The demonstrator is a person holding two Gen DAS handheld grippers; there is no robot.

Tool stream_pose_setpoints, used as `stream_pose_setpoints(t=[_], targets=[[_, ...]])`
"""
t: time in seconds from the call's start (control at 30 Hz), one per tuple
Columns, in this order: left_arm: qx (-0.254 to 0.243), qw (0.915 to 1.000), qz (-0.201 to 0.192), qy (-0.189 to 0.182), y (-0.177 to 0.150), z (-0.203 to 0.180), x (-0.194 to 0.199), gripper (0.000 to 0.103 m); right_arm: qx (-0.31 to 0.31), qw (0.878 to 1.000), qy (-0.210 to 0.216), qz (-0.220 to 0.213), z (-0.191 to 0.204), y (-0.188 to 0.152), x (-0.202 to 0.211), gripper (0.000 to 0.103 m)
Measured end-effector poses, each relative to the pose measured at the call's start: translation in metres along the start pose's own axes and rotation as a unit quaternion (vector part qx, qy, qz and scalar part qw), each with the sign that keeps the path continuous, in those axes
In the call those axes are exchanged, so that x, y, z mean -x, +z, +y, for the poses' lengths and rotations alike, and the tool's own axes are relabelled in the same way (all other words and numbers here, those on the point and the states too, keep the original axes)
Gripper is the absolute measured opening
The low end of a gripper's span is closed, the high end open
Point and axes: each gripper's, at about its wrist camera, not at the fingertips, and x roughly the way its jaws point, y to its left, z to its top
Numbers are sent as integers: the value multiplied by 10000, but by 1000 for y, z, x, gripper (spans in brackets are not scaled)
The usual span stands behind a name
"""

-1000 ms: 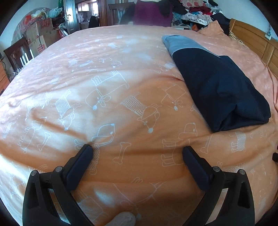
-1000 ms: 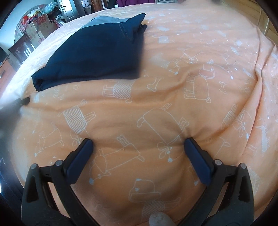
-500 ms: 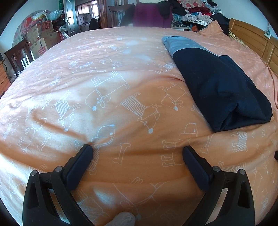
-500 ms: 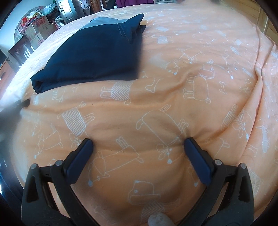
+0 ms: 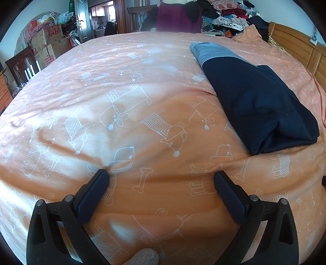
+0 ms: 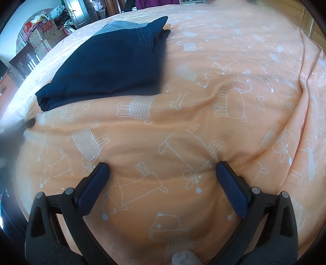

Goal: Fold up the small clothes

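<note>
Left gripper (image 5: 161, 173): jaws spread wide, nothing between them, both fingertips pressing into the orange bedcover (image 5: 132, 102) and dimpling the cloth at each tip. Right gripper (image 6: 163, 165): likewise spread wide and empty, tips resting on the same cover, with a small pucker at its right fingertip.

Folded dark navy garment (image 5: 250, 97): lies flat on the bedcover at about 2 o'clock in the left wrist view, well apart from the left gripper's fingers. A lighter blue-grey band shows at its far end; the near end is a thick folded edge. In the right wrist view the same garment (image 6: 110, 67) sits at about 11 o'clock, folded edge toward the camera, a stitched seam visible near its far corner. Neither gripper touches it.

Bedcover: printed with white outline dogs and bones, shallow creases running across in front of both grippers.

Surroundings, left wrist view: wooden headboard (image 5: 295, 46) at 1–2 o'clock, heap of mixed clothes (image 5: 224, 14) at 12–1 o'clock, cardboard boxes (image 5: 49, 44) at 10–11 o'clock.
</note>
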Motion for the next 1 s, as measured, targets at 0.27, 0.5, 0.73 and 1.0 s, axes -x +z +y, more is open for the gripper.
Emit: stream_pose_setpoints(t=[0.27,0.5,0.73,1.0], targets=[[-2,10000,0,3,0,0,0,103,-37,10000,21,-27,-1,-1,1,103],[-3,10000,0,10,1,0,-1,103,-52,10000,38,-34,-1,-1,0,103],[-3,10000,0,10,1,0,-1,103,-53,10000,40,-34,-2,0,0,103],[-3,10000,0,11,1,0,-1,103,-65,10000,49,-40,-1,0,0,103]])
